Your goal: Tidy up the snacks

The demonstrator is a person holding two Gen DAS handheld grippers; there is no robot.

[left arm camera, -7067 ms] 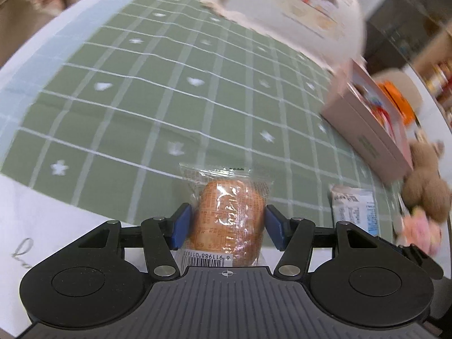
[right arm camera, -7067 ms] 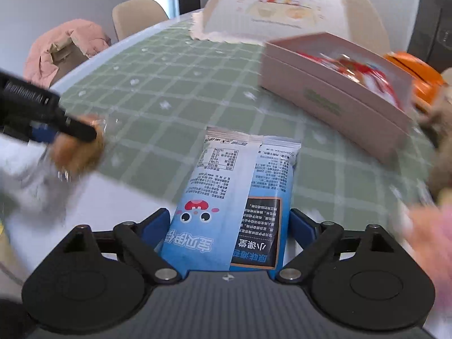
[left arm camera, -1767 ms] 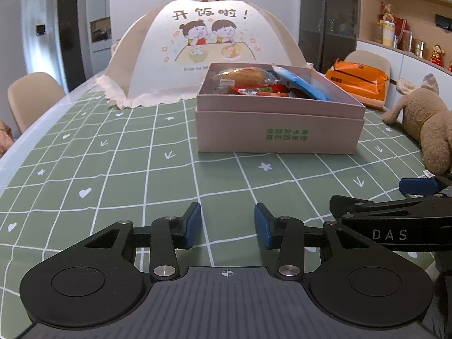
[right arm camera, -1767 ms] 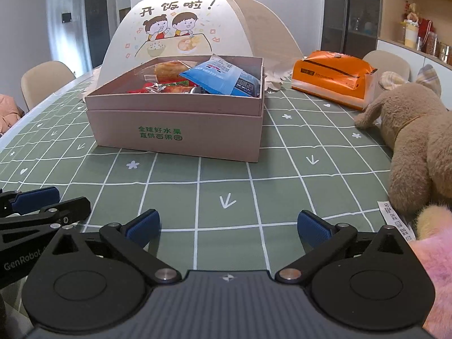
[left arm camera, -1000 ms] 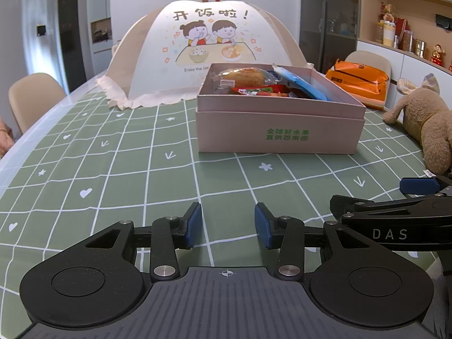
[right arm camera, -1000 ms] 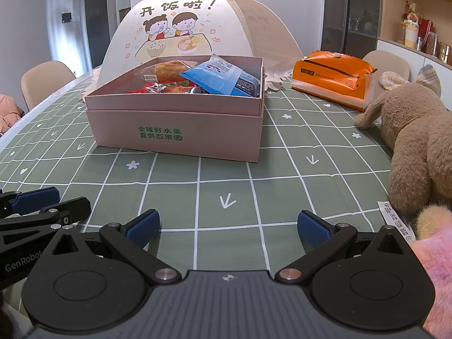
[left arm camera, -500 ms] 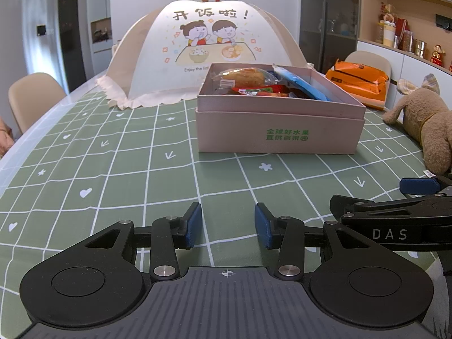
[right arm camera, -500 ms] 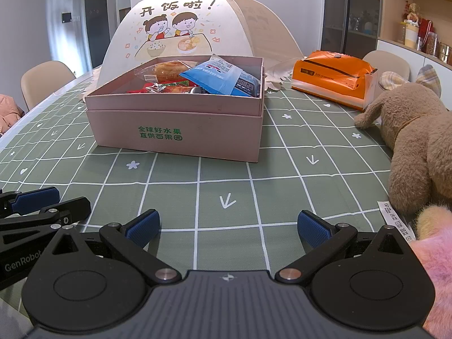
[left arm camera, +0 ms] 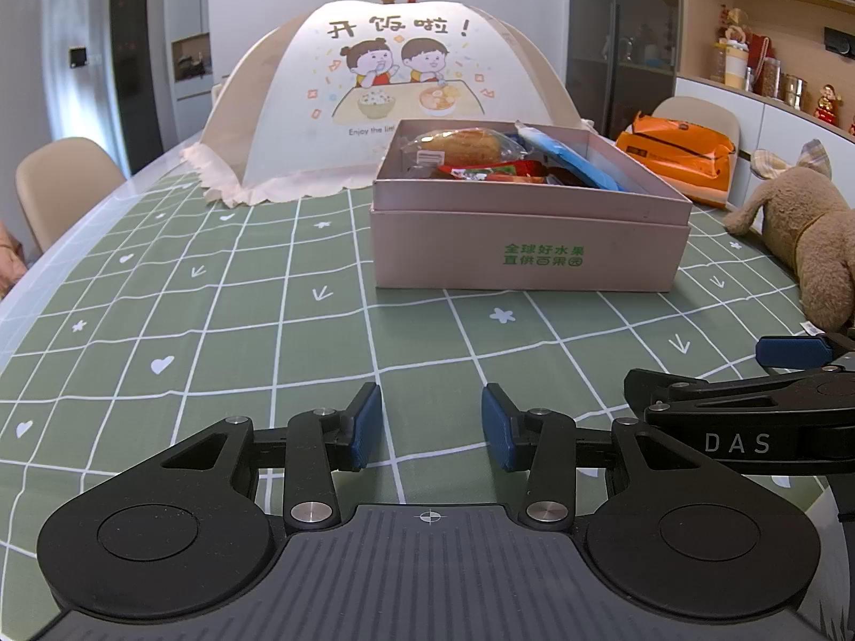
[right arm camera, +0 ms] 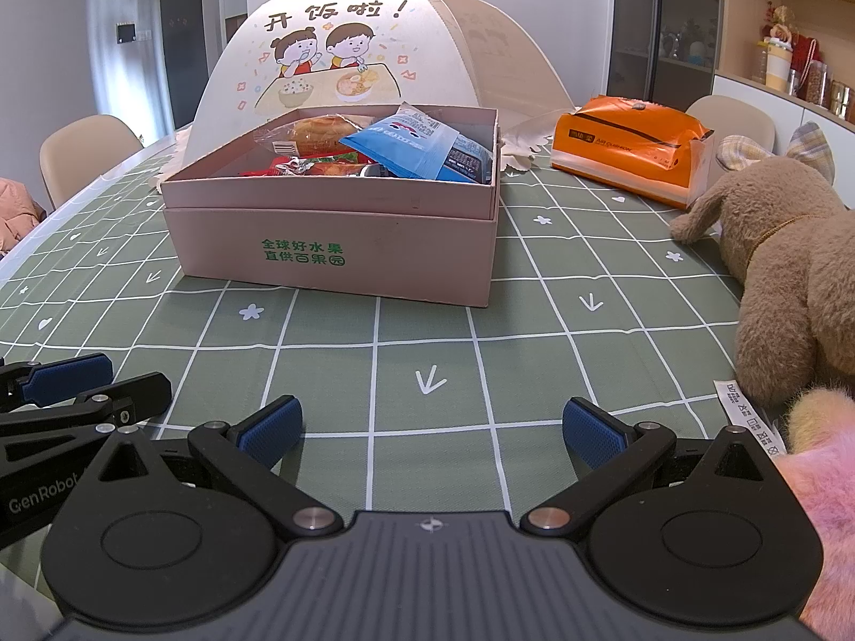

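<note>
A pink cardboard box (left arm camera: 526, 256) (right arm camera: 336, 245) stands on the green checked tablecloth. It holds a wrapped bread roll (left arm camera: 462, 145) (right arm camera: 315, 138), a blue snack bag (left arm camera: 569, 160) (right arm camera: 414, 145) and red wrappers (right arm camera: 288, 165). My left gripper (left arm camera: 432, 435) is open and empty, low over the cloth, well in front of the box. My right gripper (right arm camera: 433, 430) is open wide and empty, also in front of the box. Each gripper shows at the edge of the other's view.
A printed mesh food cover (left arm camera: 395, 85) (right arm camera: 342, 48) stands behind the box. An orange package (right arm camera: 630, 141) lies back right. A brown plush toy (right arm camera: 791, 262) and a pink fluffy thing (right arm camera: 817, 481) lie to the right. Beige chairs (left arm camera: 64, 181) stand at the left.
Seven seconds ago the left gripper held the bread roll and the right one the blue bag; both snacks now lie in the box. Over the last two seconds nothing has visibly moved.
</note>
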